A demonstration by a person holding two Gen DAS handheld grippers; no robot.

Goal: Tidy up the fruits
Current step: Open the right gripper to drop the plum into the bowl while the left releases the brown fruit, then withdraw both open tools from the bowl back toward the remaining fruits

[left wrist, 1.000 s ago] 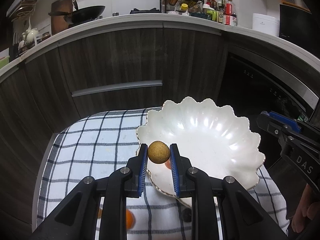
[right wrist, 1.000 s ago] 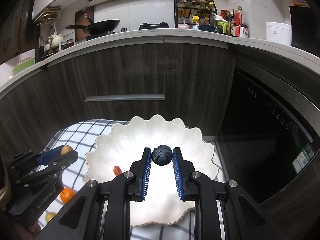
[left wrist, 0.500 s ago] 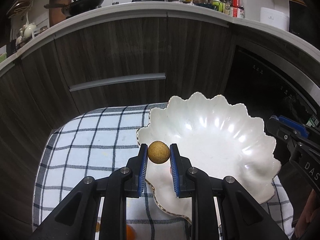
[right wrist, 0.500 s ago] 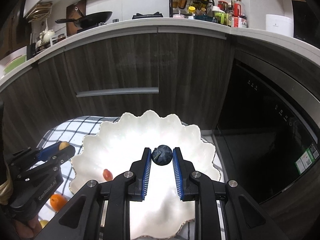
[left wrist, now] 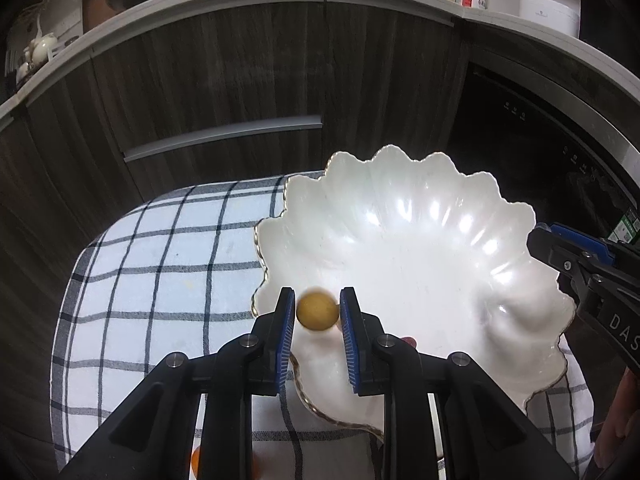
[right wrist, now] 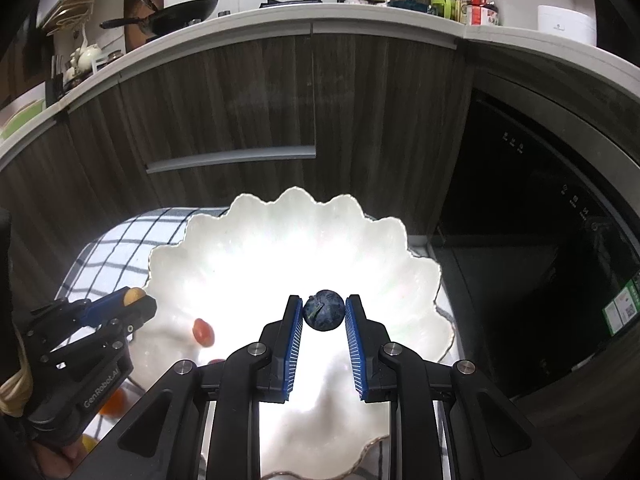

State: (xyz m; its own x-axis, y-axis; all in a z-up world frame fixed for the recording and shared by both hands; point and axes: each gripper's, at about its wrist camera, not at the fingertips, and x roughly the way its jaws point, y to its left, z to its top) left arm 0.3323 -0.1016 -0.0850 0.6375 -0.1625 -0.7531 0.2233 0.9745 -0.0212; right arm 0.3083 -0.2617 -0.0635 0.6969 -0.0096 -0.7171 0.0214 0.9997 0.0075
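Observation:
A white scalloped bowl (left wrist: 420, 240) sits on a checked cloth (left wrist: 160, 264); it also shows in the right wrist view (right wrist: 280, 248). My left gripper (left wrist: 317, 312) stands over the bowl's left rim with a blurred yellow-brown round fruit (left wrist: 317, 311) between its slightly parted jaws. My right gripper (right wrist: 323, 310) is shut on a dark blue round fruit (right wrist: 323, 310) above the bowl's middle. A small red fruit (right wrist: 202, 332) lies in the bowl. The left gripper (right wrist: 132, 300) shows at the left in the right wrist view.
An orange fruit (right wrist: 114, 402) lies on the cloth beside the bowl, partly behind the left gripper. Dark wood cabinets (left wrist: 240, 80) and a black oven front (right wrist: 540, 220) stand behind. The right gripper's tip (left wrist: 576, 256) reaches in from the right.
Both grippers have moved forward and down over the bowl. The left jaws have parted a little and the yellow-brown fruit now looks blurred. The right gripper still holds its dark fruit.

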